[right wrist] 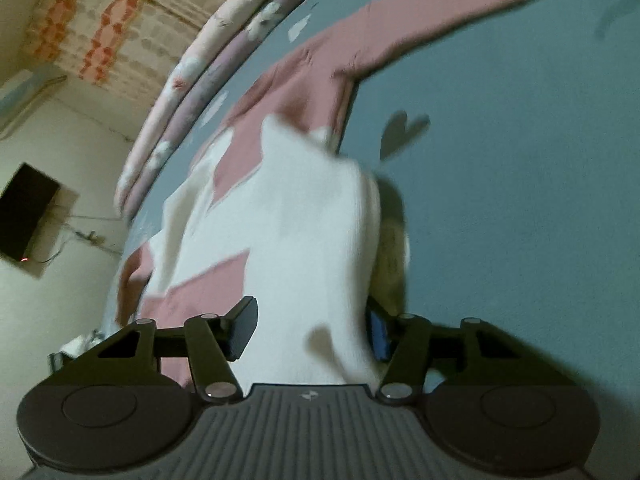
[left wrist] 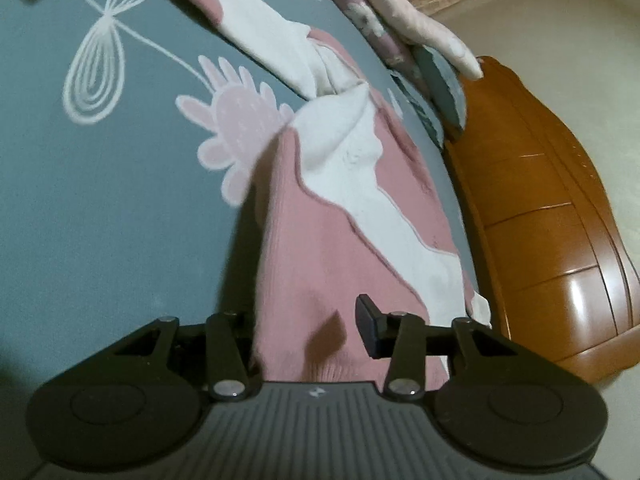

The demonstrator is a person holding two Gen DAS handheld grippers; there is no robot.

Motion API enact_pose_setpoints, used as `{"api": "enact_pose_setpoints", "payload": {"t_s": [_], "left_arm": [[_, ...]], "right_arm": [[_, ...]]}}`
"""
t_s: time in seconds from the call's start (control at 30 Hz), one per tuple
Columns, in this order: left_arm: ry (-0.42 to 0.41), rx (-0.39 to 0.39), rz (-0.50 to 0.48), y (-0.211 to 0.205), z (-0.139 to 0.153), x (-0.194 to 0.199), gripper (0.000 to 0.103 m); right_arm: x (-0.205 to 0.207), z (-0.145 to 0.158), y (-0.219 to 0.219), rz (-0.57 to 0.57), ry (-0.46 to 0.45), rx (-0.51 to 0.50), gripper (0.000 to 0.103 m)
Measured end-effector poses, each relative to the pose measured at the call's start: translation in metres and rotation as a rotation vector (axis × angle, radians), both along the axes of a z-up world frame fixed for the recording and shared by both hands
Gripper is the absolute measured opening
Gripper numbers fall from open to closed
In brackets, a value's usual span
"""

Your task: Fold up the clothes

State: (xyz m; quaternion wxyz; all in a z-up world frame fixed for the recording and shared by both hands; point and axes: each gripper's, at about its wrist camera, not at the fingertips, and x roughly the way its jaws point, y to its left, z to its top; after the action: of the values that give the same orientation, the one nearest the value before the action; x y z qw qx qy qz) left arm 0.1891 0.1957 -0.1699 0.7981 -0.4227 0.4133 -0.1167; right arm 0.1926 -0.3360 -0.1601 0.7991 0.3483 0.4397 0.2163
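A pink and white knit sweater (left wrist: 328, 184) lies on a grey-blue printed bedsheet (left wrist: 120, 200). My left gripper (left wrist: 308, 312) is shut on a bunched pink part of it, which rises from the bed and fills the gap between the fingers; the left pad is hidden by the cloth. In the right wrist view the sweater (right wrist: 304, 208) is blurred, and my right gripper (right wrist: 312, 312) is shut on a wide white part lifted off the sheet (right wrist: 520, 200). One pink sleeve (right wrist: 420, 12) with a white cuff stretches away flat at the top.
A glossy wooden bed frame (left wrist: 560, 240) runs along the sheet's right edge. A rolled floral quilt (left wrist: 420, 20) lies at the far side of the bed, shown as the quilt (right wrist: 192, 80) at upper left. A black box (right wrist: 28, 208) hangs on the wall by a patterned curtain (right wrist: 112, 20).
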Motion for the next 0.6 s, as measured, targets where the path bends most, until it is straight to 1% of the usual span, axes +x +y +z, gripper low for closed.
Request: {"api": "enact_pose_setpoints", "payload": {"t_s": [0.03,0.07,0.1,0.13,0.17,0.23,0.3,0.43,0.57,0.6], "left_arm": [[0.007,-0.002,0.007,0.0,-0.002,0.0,0.033],[0.014,-0.004,0.013,0.001,-0.003,0.001,0.021],[0.022,-0.005,0.02,0.001,-0.005,0.001,0.016],[0.029,-0.007,0.027,0.001,-0.007,0.001,0.005],[0.037,0.029,0.023,-0.001,-0.004,0.004,0.002],[0.037,0.1,0.008,-0.008,0.007,0.004,0.002],[0.016,0.129,0.005,-0.009,0.02,-0.002,0.002],[-0.058,0.126,0.022,-0.008,0.057,-0.015,0.002],[-0.138,0.085,-0.005,-0.014,0.095,-0.023,0.002],[-0.148,0.085,-0.011,-0.017,0.104,-0.025,0.002]], "right_arm": [[-0.005,-0.003,-0.002,-0.002,-0.002,0.024,0.058],[-0.006,-0.005,-0.003,-0.016,0.0,0.035,0.047],[-0.003,-0.007,0.001,-0.023,0.007,0.015,0.036],[0.0,-0.01,0.004,-0.03,0.015,-0.004,0.012],[0.003,-0.011,0.008,-0.035,0.02,-0.023,0.012],[0.004,-0.003,0.014,-0.027,-0.01,-0.06,0.012],[0.0,0.012,0.014,-0.033,-0.042,-0.084,0.012],[-0.006,0.05,-0.005,-0.062,-0.117,-0.043,0.011],[-0.006,0.089,-0.02,-0.056,-0.178,-0.032,0.011],[-0.005,0.097,-0.023,-0.057,-0.191,-0.032,0.011]]}}
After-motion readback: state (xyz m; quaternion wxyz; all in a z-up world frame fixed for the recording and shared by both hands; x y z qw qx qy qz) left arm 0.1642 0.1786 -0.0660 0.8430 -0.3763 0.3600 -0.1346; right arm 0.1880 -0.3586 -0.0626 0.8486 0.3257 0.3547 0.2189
